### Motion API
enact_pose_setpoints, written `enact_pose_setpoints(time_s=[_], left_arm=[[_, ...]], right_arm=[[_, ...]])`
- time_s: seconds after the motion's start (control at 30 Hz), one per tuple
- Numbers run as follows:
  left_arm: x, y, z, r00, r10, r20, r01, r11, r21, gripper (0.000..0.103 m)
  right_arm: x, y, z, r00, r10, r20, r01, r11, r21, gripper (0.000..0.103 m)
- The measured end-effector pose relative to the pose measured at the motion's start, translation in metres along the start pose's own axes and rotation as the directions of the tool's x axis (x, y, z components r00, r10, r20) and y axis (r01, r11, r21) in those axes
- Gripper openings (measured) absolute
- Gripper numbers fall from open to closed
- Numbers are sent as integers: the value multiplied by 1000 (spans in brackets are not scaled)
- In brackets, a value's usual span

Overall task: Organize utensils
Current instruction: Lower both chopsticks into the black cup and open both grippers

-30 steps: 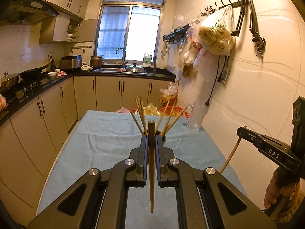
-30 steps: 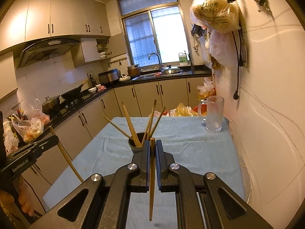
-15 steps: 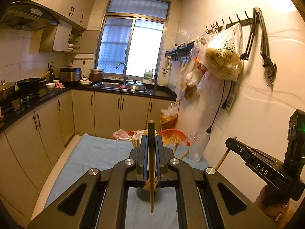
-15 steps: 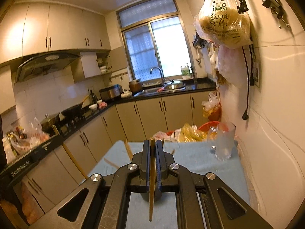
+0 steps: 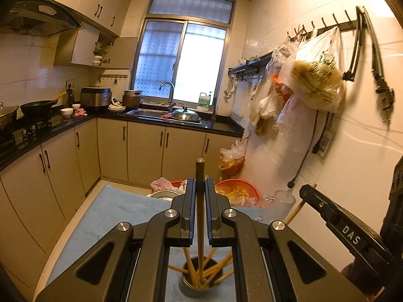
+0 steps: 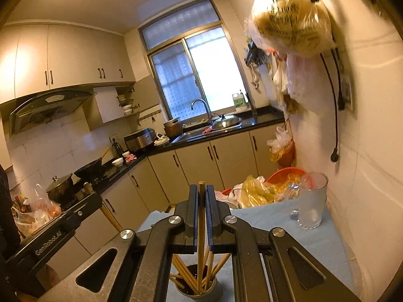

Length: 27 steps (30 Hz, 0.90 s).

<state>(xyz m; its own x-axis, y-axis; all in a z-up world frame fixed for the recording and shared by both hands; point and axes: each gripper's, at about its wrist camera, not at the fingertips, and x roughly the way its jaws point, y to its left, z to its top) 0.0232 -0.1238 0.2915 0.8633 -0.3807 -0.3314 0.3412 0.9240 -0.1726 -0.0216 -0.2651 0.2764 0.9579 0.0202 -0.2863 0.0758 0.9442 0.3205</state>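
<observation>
My left gripper (image 5: 200, 188) is shut on a wooden chopstick (image 5: 200, 216) held upright, its lower end inside the metal cup (image 5: 201, 285) directly below. The cup holds several chopsticks. My right gripper (image 6: 200, 195) is shut on another chopstick (image 6: 200, 226), also upright, with its lower end in the same cup (image 6: 197, 288). The right gripper shows at the right of the left wrist view (image 5: 335, 216); the left gripper shows at the left of the right wrist view (image 6: 58, 229). The cup stands on a blue cloth-covered table (image 5: 105, 216).
A glass pitcher (image 6: 312, 201) stands at the table's far right by the tiled wall. Red baskets with plastic bags (image 5: 236, 191) lie beyond the far edge. Bags hang on wall hooks (image 5: 317, 80). Cabinets and a counter (image 5: 75, 123) run along the left.
Both grippers have moved forward over the cup and lowered their chopsticks until the lower ends are inside it. The cup has shifted from ahead of the fingers to under them.
</observation>
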Motion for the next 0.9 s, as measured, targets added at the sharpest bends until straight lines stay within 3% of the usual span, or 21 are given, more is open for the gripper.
enact_pose_setpoints(time_s=[0.33, 0.7, 0.73, 0.8, 0.9], left_arm=[[51, 10, -26, 996, 22, -88, -22, 1000, 4, 7], [49, 18, -31, 994, 53, -99, -54, 998, -11, 8], [47, 18, -31, 994, 54, -98, -55, 998, -12, 9], [40, 17, -29, 995, 54, -89, -56, 998, -17, 27], [23, 15, -27, 997, 57, -52, -59, 998, -25, 36]], right_arm=[[44, -9, -28, 996, -22, -83, 21, 1000, -9, 6], [62, -11, -47, 990, 2, -141, -4, 1000, -13, 10], [61, -11, -47, 990, 1, -139, -3, 1000, -16, 14], [57, -9, -46, 992, 0, -127, -3, 1000, -22, 31], [45, -6, -43, 994, -5, -105, 2, 999, -33, 32]])
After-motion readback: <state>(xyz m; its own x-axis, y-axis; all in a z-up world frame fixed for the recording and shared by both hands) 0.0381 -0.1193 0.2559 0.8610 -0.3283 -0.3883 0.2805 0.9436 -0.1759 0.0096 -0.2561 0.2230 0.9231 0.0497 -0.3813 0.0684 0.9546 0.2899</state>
